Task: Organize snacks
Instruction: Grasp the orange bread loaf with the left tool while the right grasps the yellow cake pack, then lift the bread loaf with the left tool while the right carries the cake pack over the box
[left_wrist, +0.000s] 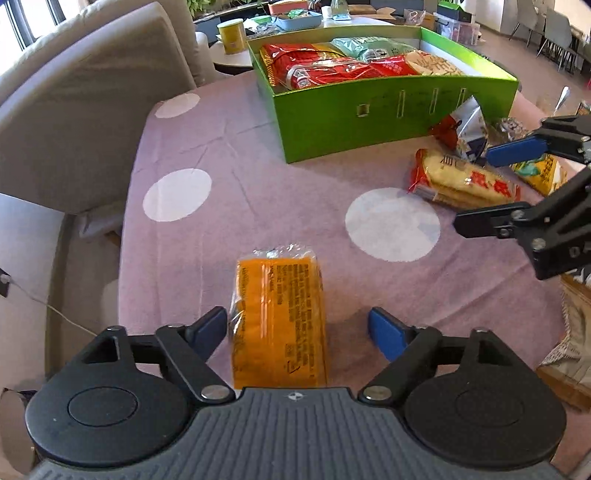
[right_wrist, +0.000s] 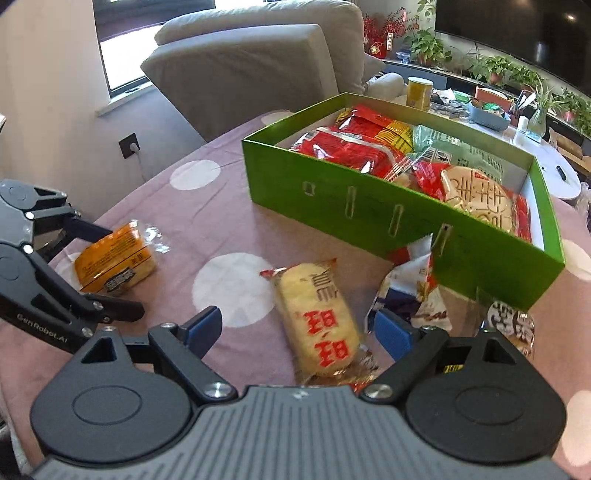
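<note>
Green box at the far side of the bench already holds several packets, red ones and a pale green one, so we judge the sorting well begun but not finished. Left outside are an orange pack, a rice cracker in clear wrap with red characters, a crumpled foil bag leaning on the box wall, and at least one more snack by our right side. Our left gripper straddles the orange pack, jaws fairly wide; one pad looks close against its edge, the other stands clear, so nothing is gripped. Our right gripper hangs over the cracker, jaws half spread either side of it, not pressing. That orange pack is block-shaped, wrapped in glossy film with printed text, lying flat on the pink dotted cloth.
</note>
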